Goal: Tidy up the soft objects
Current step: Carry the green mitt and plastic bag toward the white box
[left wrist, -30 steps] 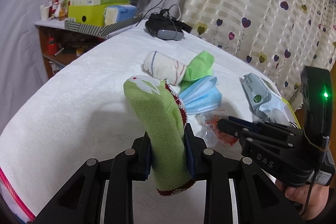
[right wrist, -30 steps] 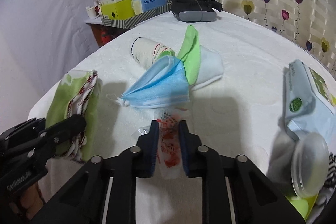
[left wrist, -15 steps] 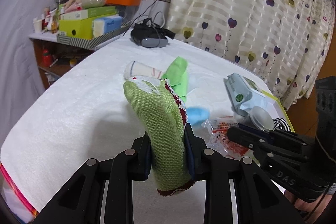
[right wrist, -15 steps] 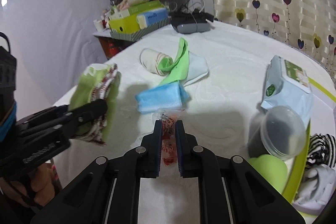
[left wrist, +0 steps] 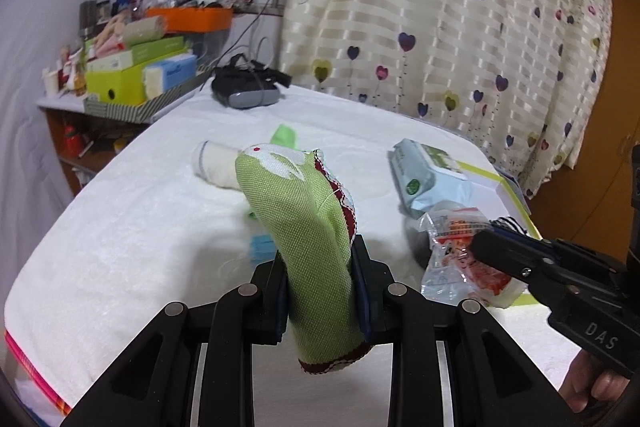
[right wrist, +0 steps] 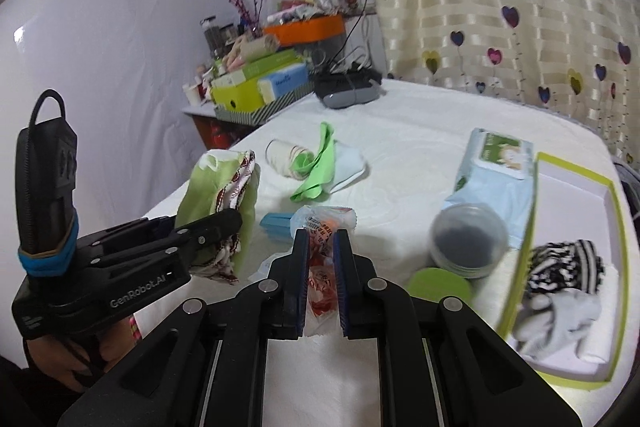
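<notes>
My left gripper [left wrist: 320, 259] is shut on a green fabric pouch [left wrist: 296, 203] with red-and-white trim, which stands up between the pads above the white bed. The right wrist view shows that left gripper [right wrist: 224, 223] and the pouch [right wrist: 212, 183] at the left. My right gripper [right wrist: 321, 239] is shut on a clear plastic packet [right wrist: 322, 221] with red-orange print, held off the bed. From the left wrist view the right gripper [left wrist: 492, 247] and the packet [left wrist: 452, 251] hang at the right.
On the bed lie a rolled white sock [right wrist: 282, 157], a green cloth [right wrist: 316, 171], a folded blue mask [right wrist: 276, 225], a wipes pack [right wrist: 496, 163], a clear jar [right wrist: 466, 239] and a green lid [right wrist: 438, 285]. A green-rimmed box [right wrist: 576, 163] at right holds a striped sock [right wrist: 564, 263]. A headset [right wrist: 346, 89] sits far back.
Both grippers rose and drew back from the bed with their loads. The packet came up off the bedcover, and the box at the right came into view.
</notes>
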Demonstrator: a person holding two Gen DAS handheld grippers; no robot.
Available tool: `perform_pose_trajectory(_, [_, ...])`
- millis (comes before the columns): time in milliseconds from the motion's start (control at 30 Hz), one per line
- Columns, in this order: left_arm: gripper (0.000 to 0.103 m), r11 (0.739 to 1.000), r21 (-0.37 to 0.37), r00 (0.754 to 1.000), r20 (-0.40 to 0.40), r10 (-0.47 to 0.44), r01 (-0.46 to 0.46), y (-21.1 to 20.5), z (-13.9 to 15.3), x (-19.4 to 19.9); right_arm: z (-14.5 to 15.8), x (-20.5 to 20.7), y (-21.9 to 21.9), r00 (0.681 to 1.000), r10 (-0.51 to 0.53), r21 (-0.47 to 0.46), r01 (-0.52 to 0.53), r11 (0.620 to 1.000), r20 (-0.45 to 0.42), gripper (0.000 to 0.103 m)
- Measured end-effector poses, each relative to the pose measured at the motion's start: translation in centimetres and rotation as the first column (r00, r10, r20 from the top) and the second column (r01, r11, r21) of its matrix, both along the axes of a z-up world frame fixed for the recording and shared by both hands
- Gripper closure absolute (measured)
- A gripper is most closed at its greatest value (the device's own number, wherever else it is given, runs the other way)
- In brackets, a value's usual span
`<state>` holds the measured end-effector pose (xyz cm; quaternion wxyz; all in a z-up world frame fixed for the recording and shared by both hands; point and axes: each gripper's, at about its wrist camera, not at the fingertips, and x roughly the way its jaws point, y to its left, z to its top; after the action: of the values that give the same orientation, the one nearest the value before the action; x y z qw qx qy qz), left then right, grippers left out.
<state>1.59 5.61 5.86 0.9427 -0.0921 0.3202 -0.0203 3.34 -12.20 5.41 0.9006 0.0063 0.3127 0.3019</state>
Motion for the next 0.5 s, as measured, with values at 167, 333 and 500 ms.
perform_pose_trajectory(167, [0.078,0.999,0.018,0.999,0.022,-0.046,0.046,-2.1,1.1,0.2,1.1,-0.8,-2.2,0.999,-0.042,0.021,0.042,0.999,0.032,0.09])
perform_pose_trajectory(333, [0.078,0.996,0.03,0.996,0.035,-0.082,0.081,-3.9,1.7,0.3,2.0,-1.5,-4.1,0.995,-0.079,0.041,0.076,0.996,0.056,0.09])
perform_pose_trajectory(500, [0.078,0.992,0.042,0.992,0.034,-0.119,0.117,-5.7,1.9,0.5,2.1,-1.6,-5.9,0.992,-0.111,0.054,0.108,0.993,0.058,0.09])
